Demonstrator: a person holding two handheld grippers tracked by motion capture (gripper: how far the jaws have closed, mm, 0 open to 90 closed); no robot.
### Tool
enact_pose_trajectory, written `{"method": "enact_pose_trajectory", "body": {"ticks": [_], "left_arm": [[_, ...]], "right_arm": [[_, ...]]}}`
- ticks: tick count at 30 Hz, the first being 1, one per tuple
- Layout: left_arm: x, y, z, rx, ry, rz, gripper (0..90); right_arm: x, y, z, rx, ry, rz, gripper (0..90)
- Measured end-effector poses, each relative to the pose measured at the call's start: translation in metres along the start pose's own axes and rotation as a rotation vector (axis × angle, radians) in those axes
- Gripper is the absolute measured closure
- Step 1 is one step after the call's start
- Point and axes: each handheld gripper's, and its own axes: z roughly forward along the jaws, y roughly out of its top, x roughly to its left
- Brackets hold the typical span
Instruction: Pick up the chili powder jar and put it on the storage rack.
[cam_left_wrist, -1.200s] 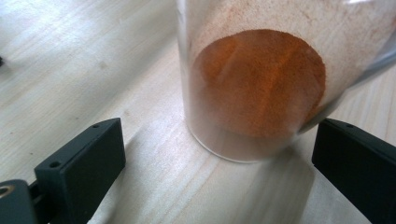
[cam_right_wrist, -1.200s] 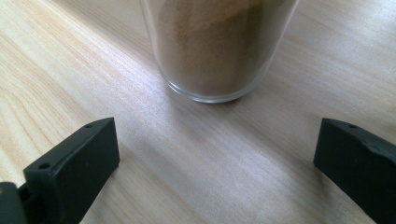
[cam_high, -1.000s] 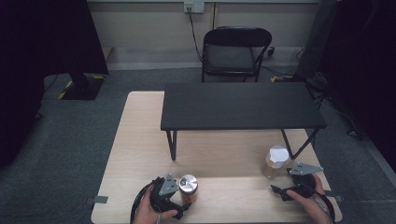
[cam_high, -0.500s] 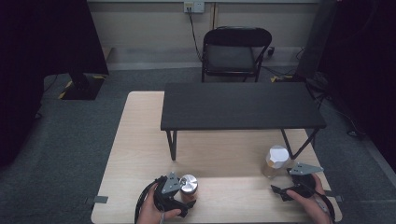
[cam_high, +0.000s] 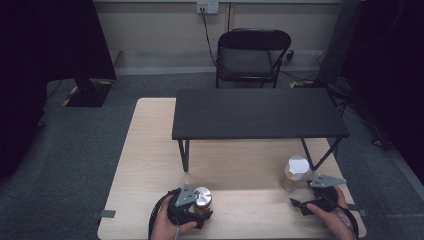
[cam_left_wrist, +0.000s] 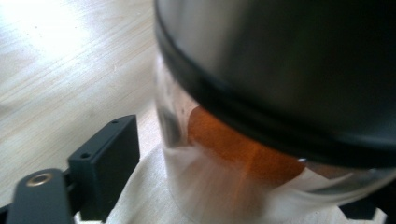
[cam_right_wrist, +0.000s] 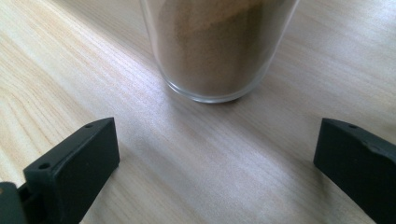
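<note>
Left claw (cam_high: 200, 210) has just been closing around the silver-lidded glass jar (cam_high: 202, 196); right claw (cam_high: 310, 197) gapes wide near the white-lidded glass jar (cam_high: 295, 173)

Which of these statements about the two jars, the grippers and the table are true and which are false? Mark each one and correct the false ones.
1. The left gripper has its jaws around the jar with the silver lid. True; the jaws have just been closing, with that jar between them.
2. The right gripper is clamped on the jar of brown powder. False: its jaws stand wide open, and the jar is ahead of them, untouched.
3. Both jars stand on the black bench. False: they stand on the light wooden table, in front of the bench.
4. A black chair stands beyond the table. True.
</note>
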Motion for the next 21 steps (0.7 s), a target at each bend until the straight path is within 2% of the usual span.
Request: {"method": "enact_pose_trajectory", "body": {"ticks": [5,8,13,21], "left_arm": [[-0.003,0.002,0.003,0.015,-0.001,0.012,21.9],[-0.008,0.003,0.004,0.018,0.012,0.042,28.8],[-0.010,0.004,0.004,0.024,0.022,0.075,30.3],[-0.013,0.007,0.006,0.030,0.021,0.088,30.7]], "right_arm": [[0.000,0.000,0.000,0.000,0.000,0.000,0.0],[0.000,0.000,0.000,0.000,0.000,0.001,0.0],[0.000,0.000,0.000,0.000,0.000,0.000,0.0],[0.000,0.000,0.000,0.000,0.000,0.000,0.0]]}}
